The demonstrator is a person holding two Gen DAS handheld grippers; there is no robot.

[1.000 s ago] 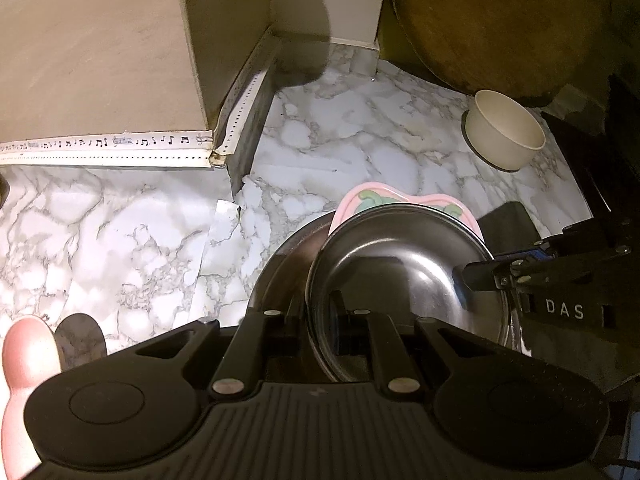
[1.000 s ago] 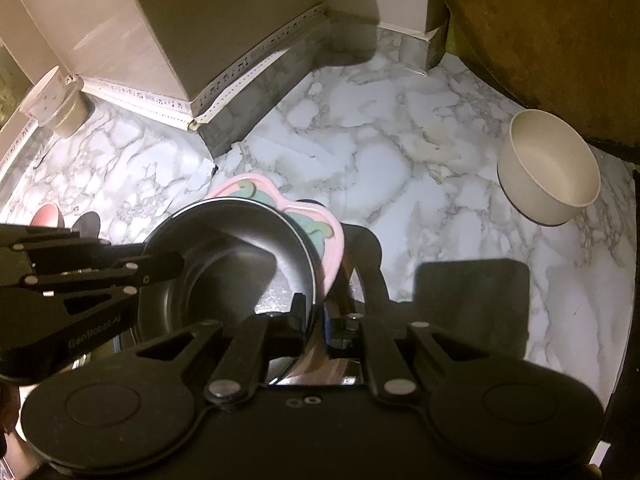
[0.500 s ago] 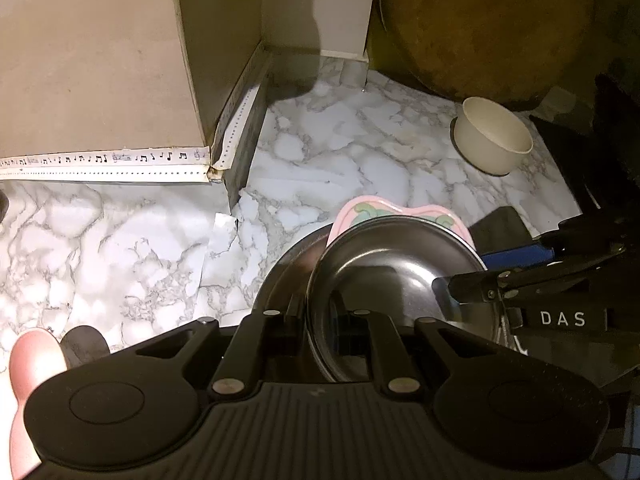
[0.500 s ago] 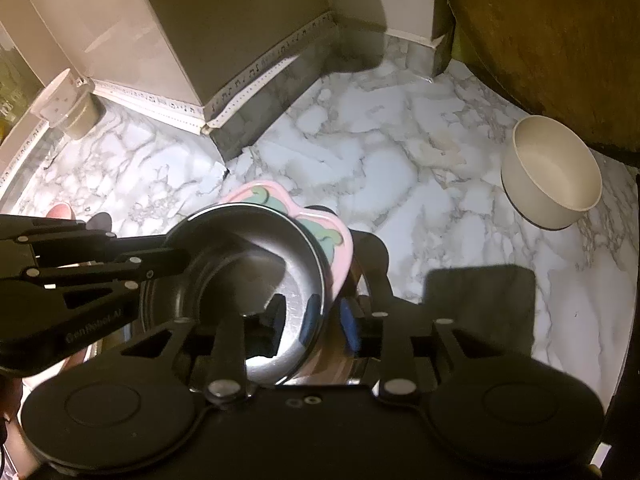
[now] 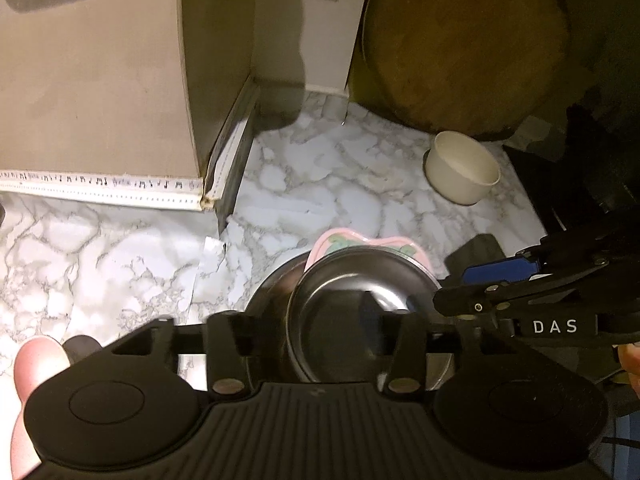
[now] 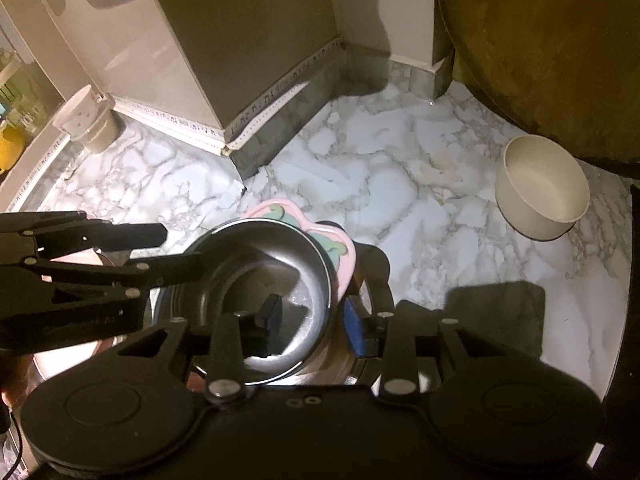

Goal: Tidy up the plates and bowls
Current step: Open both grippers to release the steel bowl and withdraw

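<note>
Steel bowl (image 6: 260, 288) overlaps pink plate (image 6: 340, 256).

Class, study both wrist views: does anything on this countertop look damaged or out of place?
Yes. The marble-pattern covering is torn and lifting near the wall corner, and the trim strip has split at that corner.
</note>
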